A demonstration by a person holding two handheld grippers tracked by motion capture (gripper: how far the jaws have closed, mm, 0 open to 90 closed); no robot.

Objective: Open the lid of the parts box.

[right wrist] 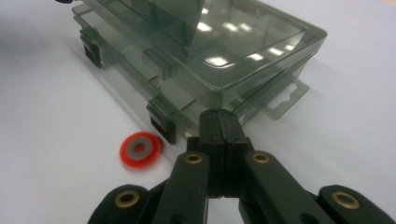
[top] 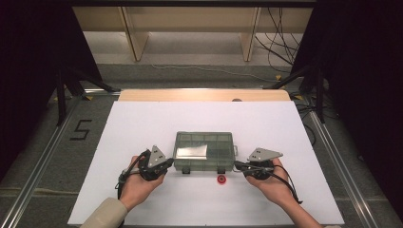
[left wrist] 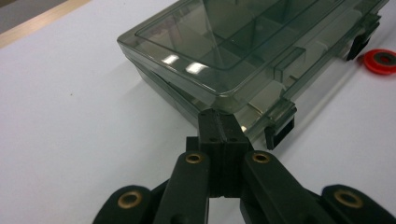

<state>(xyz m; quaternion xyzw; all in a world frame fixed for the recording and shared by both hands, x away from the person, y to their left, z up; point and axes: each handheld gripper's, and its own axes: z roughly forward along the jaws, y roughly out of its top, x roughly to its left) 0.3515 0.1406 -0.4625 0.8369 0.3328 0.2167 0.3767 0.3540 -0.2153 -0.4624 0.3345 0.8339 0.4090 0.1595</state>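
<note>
A smoky clear plastic compartment box (top: 204, 151) lies lid down and latched in the middle of the white table sheet (top: 142, 118). A small red ring with a grey centre (top: 221, 179) rests on the sheet just in front of the box. My left gripper (top: 170, 163) is shut and empty, its tip at the box's near left corner (left wrist: 219, 100). My right gripper (top: 236, 165) is shut and empty too, its tip at the near right corner (right wrist: 219, 100). In the left gripper view the red ring (left wrist: 380, 61) lies beyond a black latch (left wrist: 280, 132). In the right gripper view the red ring (right wrist: 140, 150) sits beside a latch (right wrist: 163, 123).
The white sheet covers a wooden table whose far edge (top: 204, 95) shows behind it. Black stand legs (top: 71, 85) and cables (top: 280, 47) lie on the floor beyond. A hang tab (right wrist: 287, 100) sticks out from the box's right end.
</note>
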